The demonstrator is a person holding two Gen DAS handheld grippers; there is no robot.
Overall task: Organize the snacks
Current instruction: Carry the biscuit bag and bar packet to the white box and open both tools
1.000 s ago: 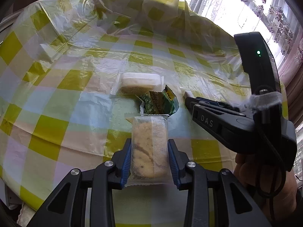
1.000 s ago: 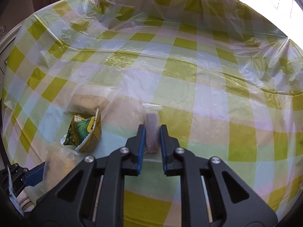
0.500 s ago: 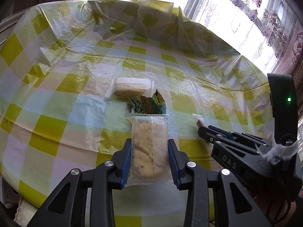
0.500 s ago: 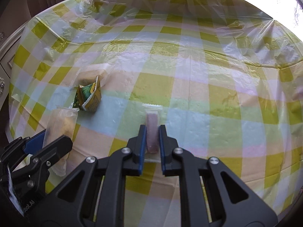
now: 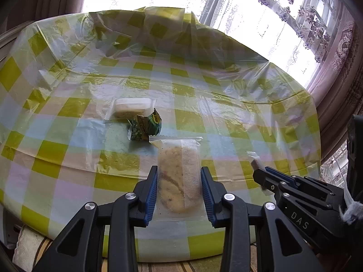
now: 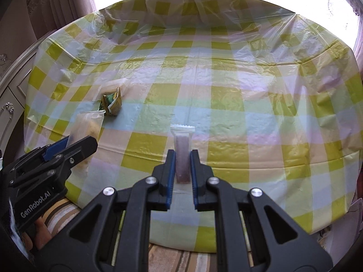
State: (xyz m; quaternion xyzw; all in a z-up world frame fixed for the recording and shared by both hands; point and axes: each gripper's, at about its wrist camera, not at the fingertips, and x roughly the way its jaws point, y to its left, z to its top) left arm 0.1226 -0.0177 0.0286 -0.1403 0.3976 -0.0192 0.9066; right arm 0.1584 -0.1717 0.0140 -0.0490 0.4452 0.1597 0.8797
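My left gripper [image 5: 178, 181] is shut on a clear-wrapped biscuit bar [image 5: 177, 176] and holds it above the table's near edge. My right gripper [image 6: 182, 165] is shut on a thin clear-wrapped pinkish-brown bar [image 6: 182, 156], also above the near edge. On the checked tablecloth [image 5: 226, 117] lie a clear-wrapped pale cake [image 5: 131, 107] and, touching it, a crumpled green and yellow packet [image 5: 145, 125]. The packet also shows in the right wrist view [image 6: 111, 103]. The right gripper shows at the right of the left wrist view [image 5: 261, 174]. The left gripper shows at the left of the right wrist view [image 6: 72, 145].
The round table is covered with a yellow, white and blue checked plastic cloth [image 6: 226, 86] that bunches up at the far side. A window with lace curtains [image 5: 272, 18] stands behind. A white cabinet [image 6: 9, 95] stands at the left. A striped floor [image 6: 181, 258] lies below the near edge.
Both grippers have pulled back and up from the table centre, each keeping its snack. The cake and green packet stay in place and look farther away.
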